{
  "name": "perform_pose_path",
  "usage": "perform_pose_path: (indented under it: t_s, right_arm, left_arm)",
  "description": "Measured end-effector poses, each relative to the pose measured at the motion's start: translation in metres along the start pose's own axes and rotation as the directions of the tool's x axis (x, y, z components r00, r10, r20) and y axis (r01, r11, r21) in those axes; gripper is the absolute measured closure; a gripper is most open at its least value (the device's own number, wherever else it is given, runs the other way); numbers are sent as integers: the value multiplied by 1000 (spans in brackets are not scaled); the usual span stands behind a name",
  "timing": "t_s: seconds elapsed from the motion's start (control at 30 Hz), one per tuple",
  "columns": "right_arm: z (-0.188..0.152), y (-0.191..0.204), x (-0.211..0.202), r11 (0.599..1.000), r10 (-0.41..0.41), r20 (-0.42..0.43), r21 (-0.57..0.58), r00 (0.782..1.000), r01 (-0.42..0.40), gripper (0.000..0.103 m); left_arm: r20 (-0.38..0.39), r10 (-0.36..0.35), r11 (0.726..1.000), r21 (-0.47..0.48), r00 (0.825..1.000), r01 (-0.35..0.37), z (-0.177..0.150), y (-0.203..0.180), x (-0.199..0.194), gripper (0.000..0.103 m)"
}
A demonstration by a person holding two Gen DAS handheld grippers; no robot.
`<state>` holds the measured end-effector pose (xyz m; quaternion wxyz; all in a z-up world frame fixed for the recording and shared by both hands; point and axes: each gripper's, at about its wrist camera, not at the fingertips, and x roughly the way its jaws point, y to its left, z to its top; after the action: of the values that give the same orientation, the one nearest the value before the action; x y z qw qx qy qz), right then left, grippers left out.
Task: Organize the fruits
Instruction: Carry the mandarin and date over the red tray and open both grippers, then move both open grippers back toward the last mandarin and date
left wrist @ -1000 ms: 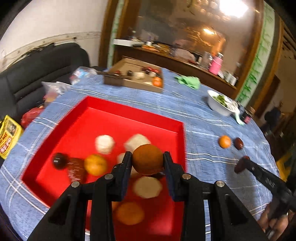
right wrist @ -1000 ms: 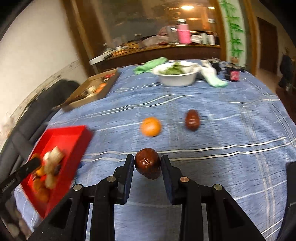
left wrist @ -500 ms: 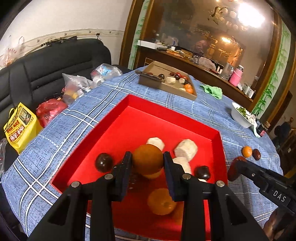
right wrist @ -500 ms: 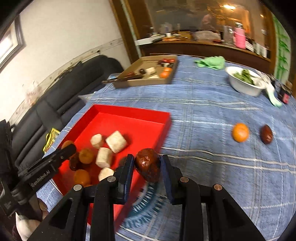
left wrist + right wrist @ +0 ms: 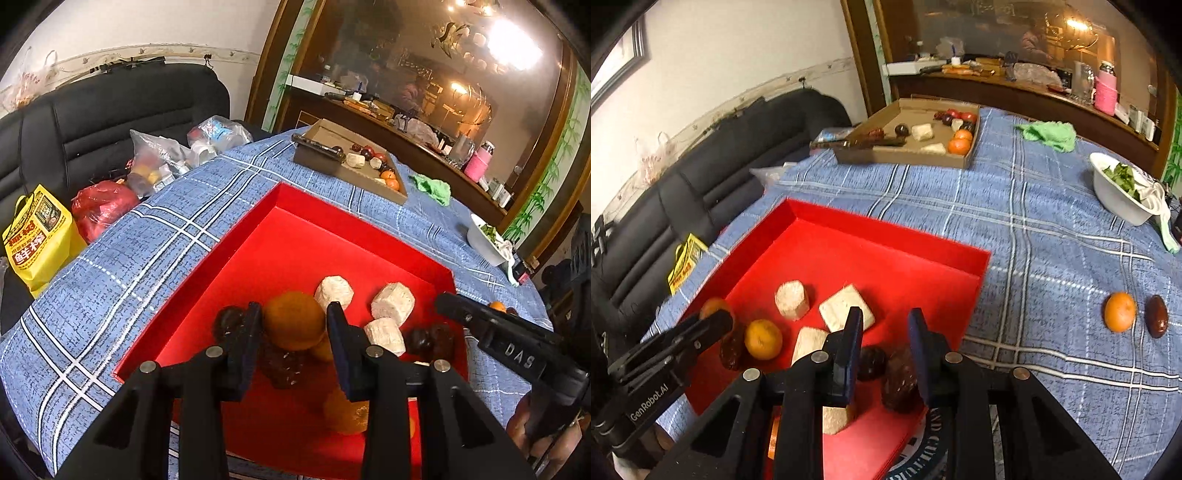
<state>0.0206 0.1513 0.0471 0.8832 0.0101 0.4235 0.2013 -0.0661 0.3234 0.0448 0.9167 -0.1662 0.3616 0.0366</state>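
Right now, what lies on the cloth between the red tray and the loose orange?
Nothing: in the right wrist view, only bare blue plaid cloth separates the red tray from the loose orange.

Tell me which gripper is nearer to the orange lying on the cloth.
Right. The right gripper hangs over the tray's near corner, beside the cloth orange; the left gripper is further into the tray.

I see the blue plaid table (image 5: 1034, 206) carrying the red tray (image 5: 886, 251); beyond it a cardboard box (image 5: 908, 157), to its right an orange (image 5: 1120, 312), date (image 5: 1156, 321) and white bowl (image 5: 1115, 199)
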Motion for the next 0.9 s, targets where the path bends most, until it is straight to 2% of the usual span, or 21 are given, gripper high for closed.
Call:
perform_pose_path:
  t_s: [0.2,0.37,0.67,0.9]
  right_arm:
    - [2,-18,-19,998,-23,37,51,999,22,75]
    - [-9,-33,-27,995,-36,28,96,999,34,75]
    - [-46,-52,-51,987,-53,22,152,998,49,73]
    - [-71,-68,-75,980,-70,36,190,997,62,68]
  left_arm:
    - [25,-19,1000,-2,1000,19,2,-6,-11,43]
    - [25,-29,1000,12,999,28,2,-16,-19,37]
    - [33,-52,993,104,998,48,-7,-53,-37,33]
    - [49,-54,971,236,997,41,-25,-99,-52,33]
